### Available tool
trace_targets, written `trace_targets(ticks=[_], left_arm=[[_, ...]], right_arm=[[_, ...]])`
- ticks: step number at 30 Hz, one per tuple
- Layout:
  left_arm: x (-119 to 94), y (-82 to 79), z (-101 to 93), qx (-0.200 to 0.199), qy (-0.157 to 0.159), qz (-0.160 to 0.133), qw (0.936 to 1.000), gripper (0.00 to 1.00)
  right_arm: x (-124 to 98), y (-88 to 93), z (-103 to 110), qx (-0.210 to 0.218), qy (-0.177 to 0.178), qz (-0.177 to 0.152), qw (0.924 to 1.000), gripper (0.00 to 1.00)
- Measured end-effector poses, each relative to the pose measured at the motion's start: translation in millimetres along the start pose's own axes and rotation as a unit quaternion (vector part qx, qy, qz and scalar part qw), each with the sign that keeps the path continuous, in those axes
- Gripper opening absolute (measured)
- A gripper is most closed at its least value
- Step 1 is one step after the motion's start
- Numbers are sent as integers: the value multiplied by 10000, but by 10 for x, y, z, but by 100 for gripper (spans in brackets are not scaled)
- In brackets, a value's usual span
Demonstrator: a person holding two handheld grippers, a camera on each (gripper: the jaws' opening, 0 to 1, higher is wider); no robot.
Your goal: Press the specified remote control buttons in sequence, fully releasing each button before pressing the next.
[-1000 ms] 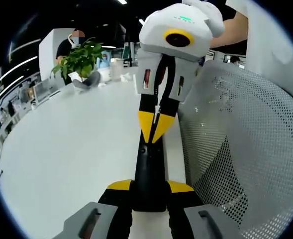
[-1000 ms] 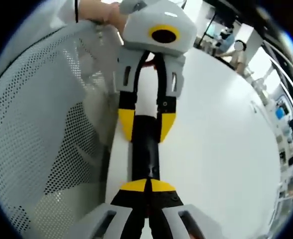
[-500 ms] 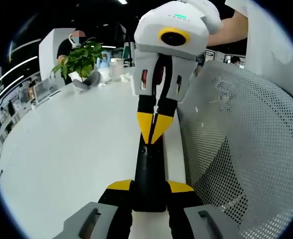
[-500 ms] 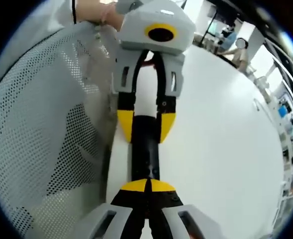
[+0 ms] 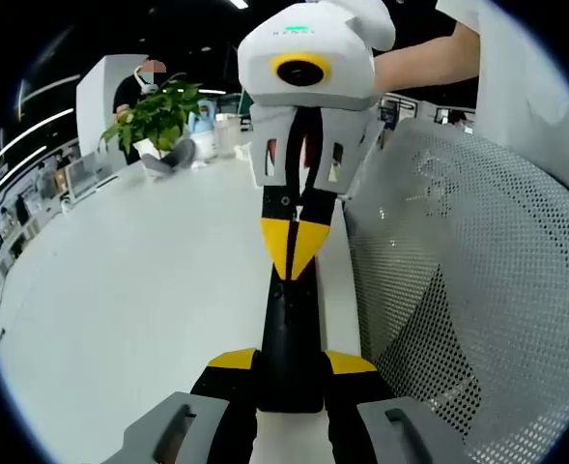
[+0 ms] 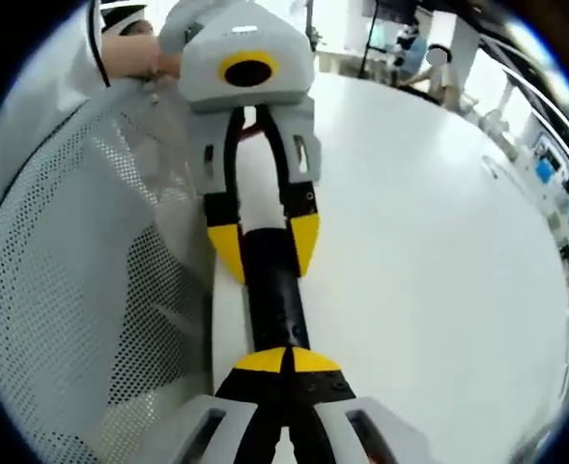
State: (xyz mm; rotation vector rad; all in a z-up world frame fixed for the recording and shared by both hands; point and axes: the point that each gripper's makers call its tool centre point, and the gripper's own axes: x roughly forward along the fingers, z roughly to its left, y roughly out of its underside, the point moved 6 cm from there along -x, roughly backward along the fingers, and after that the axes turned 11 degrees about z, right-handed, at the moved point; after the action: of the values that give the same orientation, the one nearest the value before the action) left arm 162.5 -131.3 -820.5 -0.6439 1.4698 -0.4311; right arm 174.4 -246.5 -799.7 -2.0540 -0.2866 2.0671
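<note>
the black remote control (image 5: 289,338) is held lengthwise above the edge of the white bench (image 5: 139,280), with a white mesh chair back (image 5: 477,290) just beside it. a potted plant (image 5: 154,114) stands at the bench's far end, and a dim office with ceiling lights is seen behind it. the left gripper (image 5: 289,367) is clamped on one end of the remote control (image 6: 270,290), its jaws set against both sides. the right gripper (image 6: 286,360) has its yellow tips pressed together, touching the other end.
</note>
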Motion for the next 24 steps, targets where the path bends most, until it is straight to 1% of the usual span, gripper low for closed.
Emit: trace_targets(ticks=[2, 5, 16, 24], left_arm=[[-1, 1, 0, -5, 5, -15, 10000, 25], [-3, 3, 0, -26, 9, -29, 10000, 25], [0, 2, 2, 1, 8, -22, 10000, 25], [-1, -1, 1, 4, 2, -15, 10000, 25]], right_arm=[[-1, -10, -12, 35, -60, -1, 10000, 0], [-3, -10, -2, -24, -99, 12, 9999, 0], [-27, 66, 9, -19, -45, 62, 10000, 0], [-26, 72, 11, -84, -29, 100, 9999, 0]])
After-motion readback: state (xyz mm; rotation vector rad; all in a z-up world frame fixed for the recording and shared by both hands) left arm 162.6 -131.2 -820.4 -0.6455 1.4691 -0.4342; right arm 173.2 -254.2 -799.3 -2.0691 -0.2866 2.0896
